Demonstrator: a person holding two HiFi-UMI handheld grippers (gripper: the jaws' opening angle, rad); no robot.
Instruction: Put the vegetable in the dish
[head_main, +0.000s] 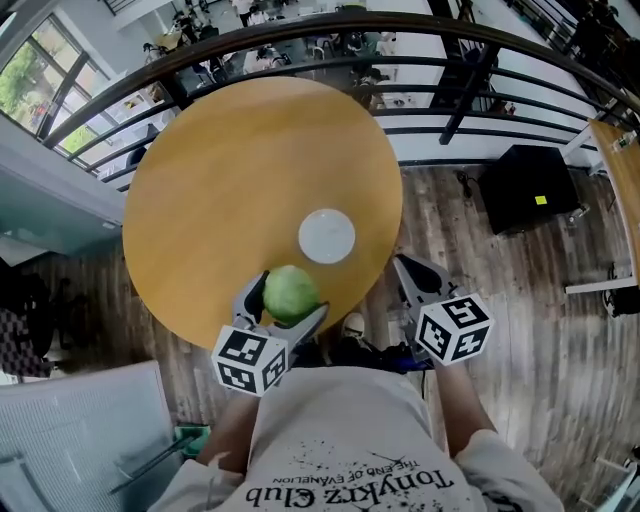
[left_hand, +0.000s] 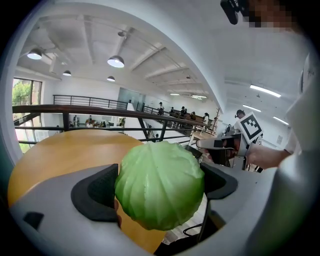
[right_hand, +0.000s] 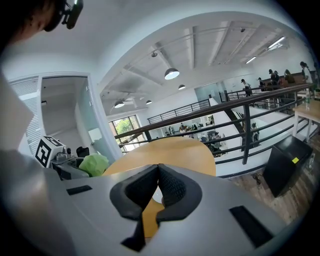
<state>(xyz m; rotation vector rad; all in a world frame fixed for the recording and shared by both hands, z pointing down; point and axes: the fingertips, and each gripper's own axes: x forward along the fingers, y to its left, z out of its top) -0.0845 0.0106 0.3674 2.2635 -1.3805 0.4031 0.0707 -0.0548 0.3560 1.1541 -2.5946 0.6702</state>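
Observation:
A round green cabbage (head_main: 290, 292) is clamped between the jaws of my left gripper (head_main: 288, 298), held over the near edge of the round wooden table (head_main: 220, 180). In the left gripper view the cabbage (left_hand: 160, 190) fills the gap between both black pads. A small white dish (head_main: 327, 236) lies on the table just beyond and right of the cabbage. My right gripper (head_main: 408, 270) hovers off the table's near right edge, jaws pressed together with nothing between them (right_hand: 158, 186). The cabbage (right_hand: 93, 164) shows at the left of the right gripper view.
A dark metal railing (head_main: 420, 60) curves behind the table. A black box (head_main: 530, 185) stands on the wooden floor at right. A grey chair (head_main: 80, 430) sits at the lower left. The person's white shirt (head_main: 360, 440) fills the bottom of the head view.

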